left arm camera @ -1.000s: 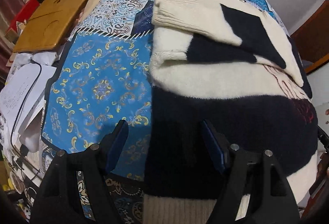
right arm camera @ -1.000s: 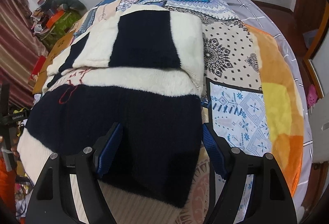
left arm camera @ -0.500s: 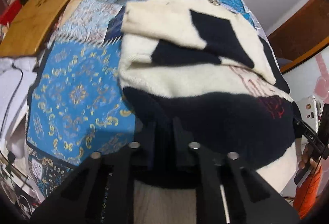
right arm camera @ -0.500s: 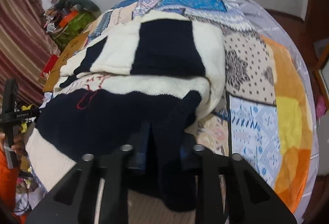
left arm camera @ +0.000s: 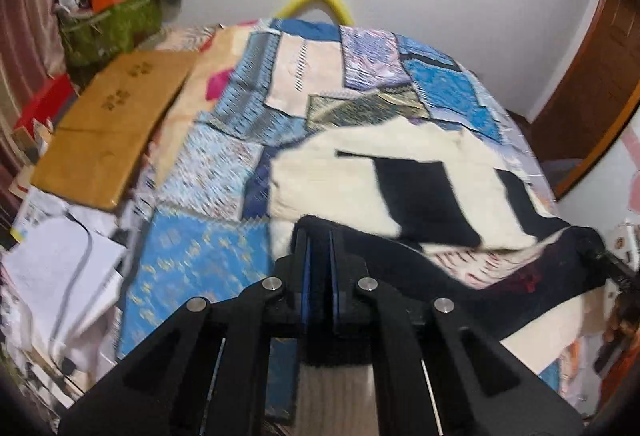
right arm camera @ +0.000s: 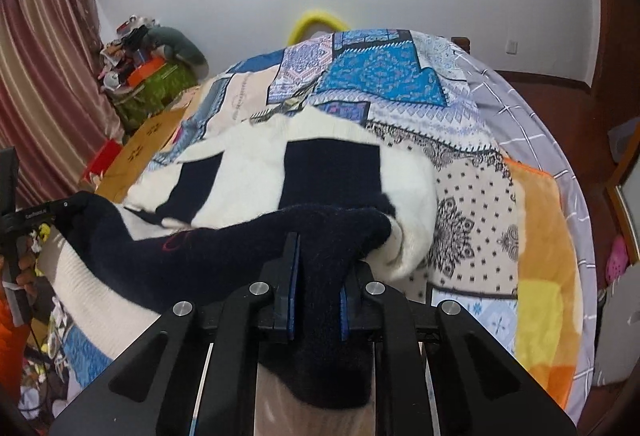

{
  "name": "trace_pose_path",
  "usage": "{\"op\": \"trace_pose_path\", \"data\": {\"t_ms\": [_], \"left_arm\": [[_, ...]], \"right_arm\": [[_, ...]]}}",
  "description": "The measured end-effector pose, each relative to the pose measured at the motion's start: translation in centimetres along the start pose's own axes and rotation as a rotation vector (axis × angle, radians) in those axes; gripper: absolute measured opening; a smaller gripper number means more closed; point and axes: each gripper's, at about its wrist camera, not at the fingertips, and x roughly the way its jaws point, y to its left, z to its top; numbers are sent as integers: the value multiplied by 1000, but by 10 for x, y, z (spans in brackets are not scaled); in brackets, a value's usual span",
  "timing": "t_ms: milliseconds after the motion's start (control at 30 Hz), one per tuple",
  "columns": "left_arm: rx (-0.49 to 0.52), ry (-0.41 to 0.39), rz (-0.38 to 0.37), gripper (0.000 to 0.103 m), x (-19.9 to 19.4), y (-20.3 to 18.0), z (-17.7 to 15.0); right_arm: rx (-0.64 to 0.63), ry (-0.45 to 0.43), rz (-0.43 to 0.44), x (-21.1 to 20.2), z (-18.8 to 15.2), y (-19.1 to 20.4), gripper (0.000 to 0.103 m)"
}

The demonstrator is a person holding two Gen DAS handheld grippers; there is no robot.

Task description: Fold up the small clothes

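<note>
**Both hem corners pinched**

I am clamping my left gripper (left arm camera: 319, 268) on the dark hem of the sweater (left arm camera: 360, 176), its fingers nearly together on the cloth. My right gripper (right arm camera: 316, 292) has just been closing and is gripping a thicker bunch of the same hem. Beyond both pairs of fingers, the sweater's cream and navy body is lying on the patchwork bedspread (right arm camera: 384, 72).

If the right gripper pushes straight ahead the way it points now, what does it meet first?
Most likely the sweater itself: the right gripper is shut on its dark near edge, and the folded cream-and-navy part lies directly ahead. Beyond it is the patchwork bedspread. Depth is unclear.
</note>
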Motion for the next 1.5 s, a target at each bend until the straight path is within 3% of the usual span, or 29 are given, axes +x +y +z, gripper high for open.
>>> {"op": "trace_pose_path", "data": {"t_ms": [167,433,467,600,767,933,1033,1167,1500], "left_arm": [[17,-2,69,7,17,2,4],[-1,145,90,8,76,14,-8],[6,159,87,8,80,15,-11],[31,169,101,14,80,13,-14],[48,161,139,34,70,12,-14],[39,154,131,48,53,16,-18],[55,158,120,57,44,16,-29],[92,202,114,57,44,12,-47],[56,271,17,57,42,6,-82]], "right_arm": [[26,-4,-35,13,6,-9,13],[41,69,-70,39,-2,-23,14],[43,72,-66,39,-4,-24,17],[33,86,-69,32,-7,-26,24],[0,72,-112,18,-8,-23,39],[9,79,-113,3,-14,-24,53],[9,80,-117,-4,-20,-22,53],[13,91,-119,-9,-31,-20,53],[82,172,-99,-3,-62,-22,53]]}}
